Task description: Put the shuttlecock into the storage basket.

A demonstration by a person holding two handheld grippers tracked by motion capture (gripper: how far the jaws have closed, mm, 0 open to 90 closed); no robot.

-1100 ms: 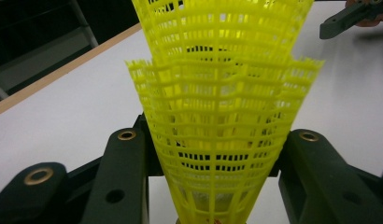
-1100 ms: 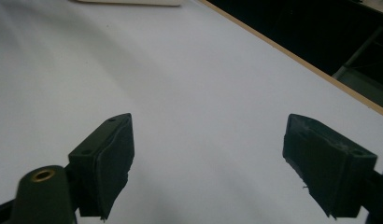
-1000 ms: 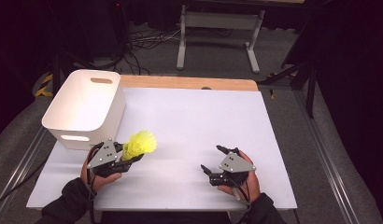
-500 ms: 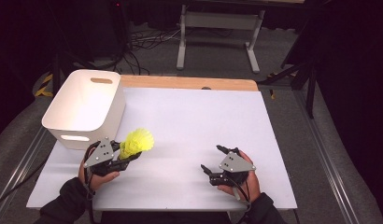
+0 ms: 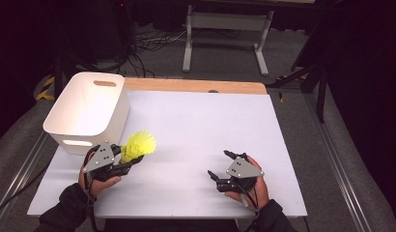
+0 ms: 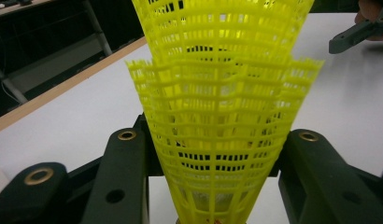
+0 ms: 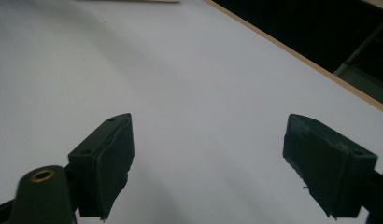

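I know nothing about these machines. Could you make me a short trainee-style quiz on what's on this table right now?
1. True or false: the left claw is shut on the yellow shuttlecock.
2. Which stands nearest the shuttlecock? A) the white bin B) the right claw C) the table's wooden edge
3. Fill in: the right claw's jaws stand ____ with nothing between them.

Key: 1 true, the jaws press its mesh skirt from both sides. 2 A, the bin is just beside it at the table's left. 3 open, only bare white tabletop shows between them.
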